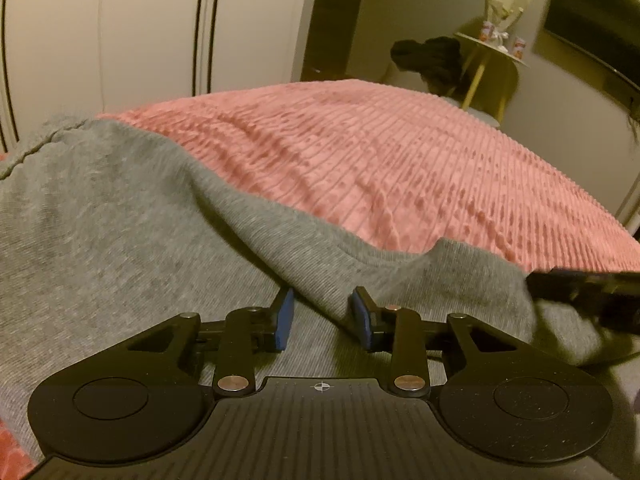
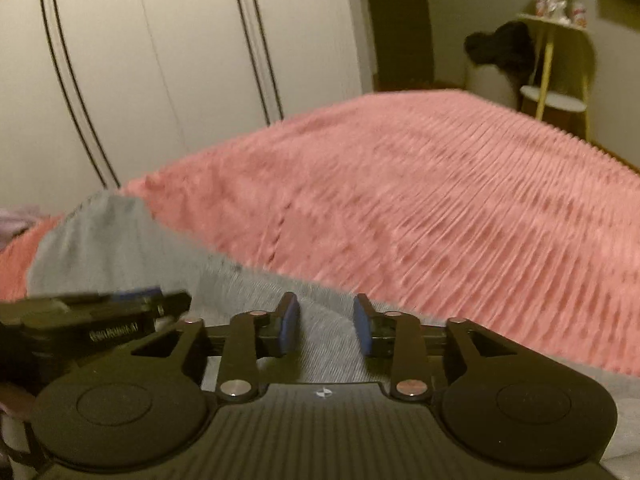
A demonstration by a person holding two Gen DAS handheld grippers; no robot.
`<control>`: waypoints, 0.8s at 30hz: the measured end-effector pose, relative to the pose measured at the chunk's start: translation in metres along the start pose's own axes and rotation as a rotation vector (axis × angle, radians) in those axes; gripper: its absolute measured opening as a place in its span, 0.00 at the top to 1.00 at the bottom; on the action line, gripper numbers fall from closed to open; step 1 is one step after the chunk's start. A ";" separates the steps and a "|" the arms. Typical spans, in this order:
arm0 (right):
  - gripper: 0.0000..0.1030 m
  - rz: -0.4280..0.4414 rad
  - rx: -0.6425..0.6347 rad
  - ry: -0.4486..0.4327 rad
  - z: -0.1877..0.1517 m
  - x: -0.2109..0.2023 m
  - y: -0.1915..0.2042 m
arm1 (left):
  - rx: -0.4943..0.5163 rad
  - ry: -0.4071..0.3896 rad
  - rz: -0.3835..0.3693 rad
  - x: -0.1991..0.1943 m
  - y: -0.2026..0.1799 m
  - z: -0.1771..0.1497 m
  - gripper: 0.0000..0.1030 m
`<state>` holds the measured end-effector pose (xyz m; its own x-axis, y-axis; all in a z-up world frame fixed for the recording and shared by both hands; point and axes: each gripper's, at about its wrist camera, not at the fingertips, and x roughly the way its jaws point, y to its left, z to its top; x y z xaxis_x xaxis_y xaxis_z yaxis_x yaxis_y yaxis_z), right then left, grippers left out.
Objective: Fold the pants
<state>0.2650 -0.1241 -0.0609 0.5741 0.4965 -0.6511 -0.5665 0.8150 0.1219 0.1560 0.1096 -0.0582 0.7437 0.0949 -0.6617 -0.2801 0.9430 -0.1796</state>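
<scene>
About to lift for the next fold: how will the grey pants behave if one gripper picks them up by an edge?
Likely floppy: the grey pants already lie in soft ridges and drape over the pink bedspread. The knit looks thick, so probably some weight and sag. Its matte surface should not slip in the left gripper, whose pads flank a raised fold.

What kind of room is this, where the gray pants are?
Most likely a bedroom. The gray pants lie on a pink ribbed bedspread, tall white wardrobe doors stand behind it, and a small side table sits in the corner.
</scene>
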 end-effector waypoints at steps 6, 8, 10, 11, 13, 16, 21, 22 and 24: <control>0.43 0.020 -0.023 0.038 -0.002 0.013 0.002 | 0.009 -0.002 0.004 -0.001 0.000 0.000 0.65; 0.41 0.036 -0.024 0.034 0.000 0.014 0.002 | 0.006 0.001 0.004 -0.002 0.002 -0.001 0.65; 0.34 0.048 -0.028 0.030 0.004 0.014 0.003 | 0.005 0.003 0.004 -0.003 0.003 -0.001 0.66; 0.31 0.051 -0.028 0.029 0.005 0.016 0.003 | 0.008 0.004 0.004 -0.003 0.003 -0.001 0.65; 0.31 0.070 -0.031 0.031 0.009 0.022 0.002 | 0.016 0.003 0.008 -0.004 0.003 -0.002 0.65; 0.44 0.146 -0.060 0.042 0.014 0.024 0.009 | 0.024 -0.001 0.014 -0.004 0.002 -0.003 0.65; 0.87 0.084 -0.215 0.040 0.000 0.015 0.032 | 0.001 -0.029 0.064 -0.011 0.006 -0.003 0.53; 0.88 0.079 -0.219 0.029 -0.004 0.009 0.033 | -0.008 -0.038 0.088 -0.012 0.008 -0.002 0.51; 0.88 0.072 -0.218 0.021 -0.007 -0.002 0.034 | -0.035 -0.054 0.141 -0.013 0.013 0.000 0.54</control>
<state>0.2405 -0.0992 -0.0609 0.5162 0.5430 -0.6623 -0.7213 0.6926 0.0057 0.1421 0.1205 -0.0519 0.7267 0.2438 -0.6422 -0.4044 0.9076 -0.1131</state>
